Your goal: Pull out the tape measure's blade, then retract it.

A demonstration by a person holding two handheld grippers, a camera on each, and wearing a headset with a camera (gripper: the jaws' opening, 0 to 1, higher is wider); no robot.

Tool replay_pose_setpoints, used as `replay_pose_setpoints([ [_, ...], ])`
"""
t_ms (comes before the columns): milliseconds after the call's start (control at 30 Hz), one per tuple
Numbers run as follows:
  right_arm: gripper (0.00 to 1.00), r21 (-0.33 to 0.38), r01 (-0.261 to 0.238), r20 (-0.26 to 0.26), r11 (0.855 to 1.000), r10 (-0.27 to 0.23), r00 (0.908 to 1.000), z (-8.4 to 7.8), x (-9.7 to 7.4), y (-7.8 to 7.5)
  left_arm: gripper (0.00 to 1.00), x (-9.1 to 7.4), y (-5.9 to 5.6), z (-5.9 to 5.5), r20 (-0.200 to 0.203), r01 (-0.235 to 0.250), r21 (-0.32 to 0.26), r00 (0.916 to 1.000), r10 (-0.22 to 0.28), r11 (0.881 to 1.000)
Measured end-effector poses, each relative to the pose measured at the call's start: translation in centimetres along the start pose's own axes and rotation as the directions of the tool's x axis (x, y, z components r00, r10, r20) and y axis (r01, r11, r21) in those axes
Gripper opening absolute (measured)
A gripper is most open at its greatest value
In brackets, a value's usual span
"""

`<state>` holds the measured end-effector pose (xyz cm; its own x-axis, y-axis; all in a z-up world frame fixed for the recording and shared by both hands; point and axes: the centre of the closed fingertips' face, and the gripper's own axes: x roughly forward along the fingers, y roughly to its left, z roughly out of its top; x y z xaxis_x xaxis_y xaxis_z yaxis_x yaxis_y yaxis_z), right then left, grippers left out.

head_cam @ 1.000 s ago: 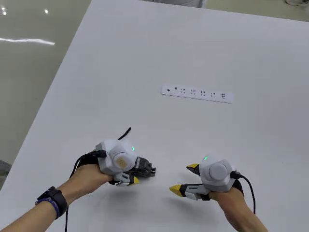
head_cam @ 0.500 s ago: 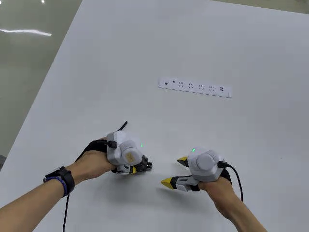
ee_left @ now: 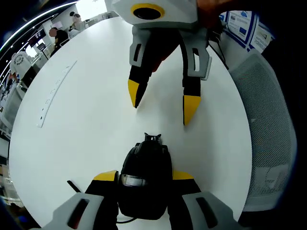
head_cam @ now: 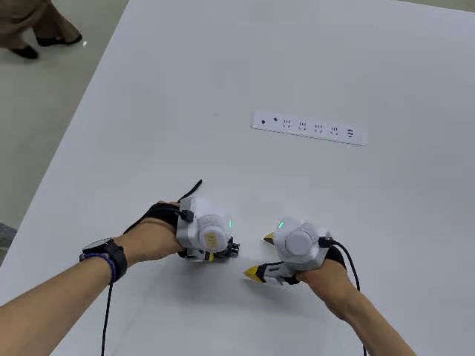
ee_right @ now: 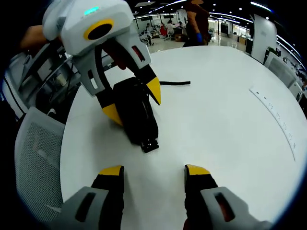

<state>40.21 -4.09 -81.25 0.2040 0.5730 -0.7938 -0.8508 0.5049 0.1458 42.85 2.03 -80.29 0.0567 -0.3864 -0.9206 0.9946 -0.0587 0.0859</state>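
- Black tape measure (ee_left: 145,179) lies on the white tabletop (head_cam: 223,89), near the person's edge and well apart from the power strip (head_cam: 308,127).
- State of the left tongs (ee_left: 144,176): jaws closed against both flanks of the case, one yellow tip on each side. The case rests on the tabletop.
- State of the right tongs (ee_right: 153,170): jaws spread wide with nothing between them. The tips point at the mouth end of the case, near it but apart.
- At the case mouth sits the blade hook (ee_right: 150,145), facing the right tongs. No blade length shows outside the case, so I judge the pull not yet begun.
- Step in hand, as I read it: get the right tongs onto the hook.
- Method: approach low along the tabletop, centre the hook between the jaws, and close on the hook tab itself, not on the case nose.
- Pull straight along the case's long axis. A sideways pull is likely to kink the blade or twist the case in the left tongs.
- The left grip needs to be firm and pressed down, so the case does not slide with the pull.
- Risk: the hook is small and thin and may slip from the tips. Whether a lock is set, I cannot tell.
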Motion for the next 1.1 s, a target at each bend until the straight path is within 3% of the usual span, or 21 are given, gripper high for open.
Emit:
replay_pose_setpoints([
  [233,0.45,-0.087,-0.013,-0.017,0.996,0.011,0.9998,0.9,1.2,0.0,0.37,0.0,0.0,0.0,0.000,-0.003,0.001,1.0000,0.003,1.000],
  [333,0.43,-0.155,-0.017,-0.047,0.988,0.009,0.9989,0.8,1.8,-0.1,0.37,0.0,0.0,0.0,0.000,-0.005,0.003,1.0000,0.005,1.000],
  [700,0.37,-0.179,-0.032,-0.049,0.983,0.024,0.9985,1.2,2.5,0.0,0.37,0.0,0.0,0.0,0.000,-0.006,0.005,1.0000,0.006,1.000],
  [733,0.36,-0.199,-0.043,-0.042,0.979,0.035,0.9985,2.2,3.1,0.0,0.37,0.0,0.0,0.0,0.000,-0.005,0.005,1.0000,0.005,1.000],
  [833,0.33,-0.233,-0.049,-0.035,0.971,0.042,0.9985,2.7,3.4,0.3,0.37,0.0,-0.1,0.0,0.000,-0.004,0.004,1.0000,0.004,1.000],
  [933,0.27,-0.279,-0.065,-0.057,0.958,0.051,0.9970,2.6,3.8,0.7,0.37,0.0,-0.1,0.0,0.002,-0.004,0.004,1.0000,0.004,1.000],
  [967,0.27,-0.322,-0.063,-0.057,0.945,0.047,0.9973,2.8,3.9,0.6,0.37,0.0,-0.1,0.0,0.002,-0.004,0.004,1.0000,0.004,1.000],
  [1100,0.22,-0.339,-0.084,-0.071,0.937,0.064,0.9954,2.7,3.9,1.1,0.37,0.0,-0.1,0.1,0.003,-0.003,0.002,1.0000,0.003,1.000],
])
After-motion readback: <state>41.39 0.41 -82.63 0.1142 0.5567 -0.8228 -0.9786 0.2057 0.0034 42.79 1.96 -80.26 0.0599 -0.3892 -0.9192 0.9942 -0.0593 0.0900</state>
